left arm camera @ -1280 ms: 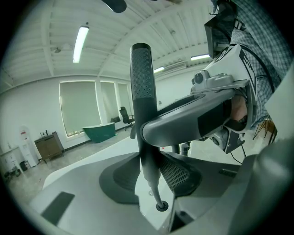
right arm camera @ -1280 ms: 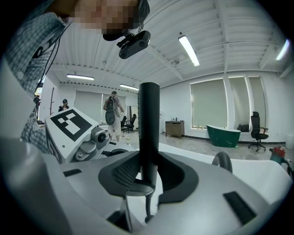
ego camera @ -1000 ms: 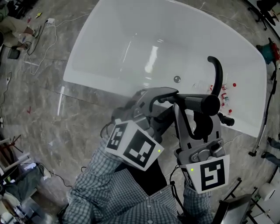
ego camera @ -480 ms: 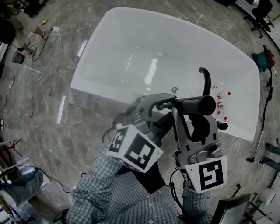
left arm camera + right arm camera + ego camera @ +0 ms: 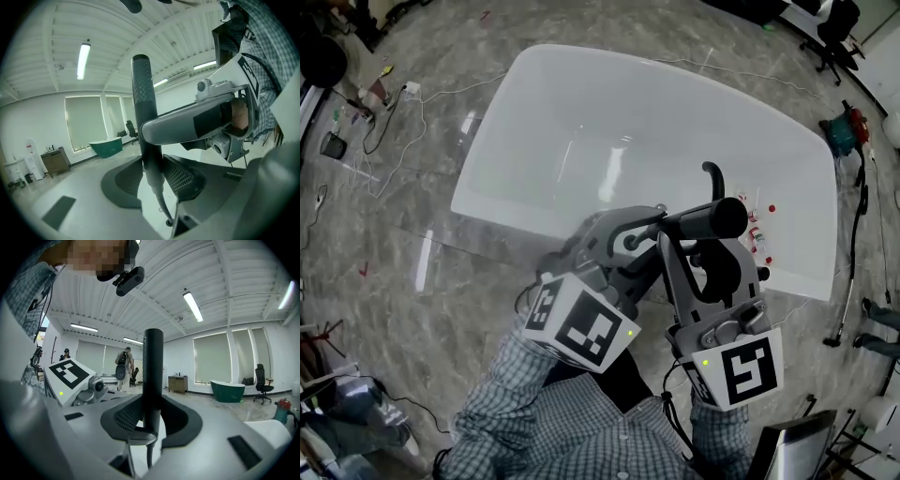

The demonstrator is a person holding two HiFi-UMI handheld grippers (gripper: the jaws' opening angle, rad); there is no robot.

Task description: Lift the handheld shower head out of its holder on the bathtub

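Left claw (image 5: 152, 174), right claw (image 5: 151, 420) on showerhead (image 5: 717, 217)

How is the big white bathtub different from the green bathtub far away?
The glossy white bathtub is close, below the black handheld shower head that the left claw and right claw hold; the dark green bathtub stands far off by the windows. The white one has a curved black tap; none shows on the green one. Both stand on grey floor.

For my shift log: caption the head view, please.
Left tongs and right tongs grip the black shower head above the white bathtub.
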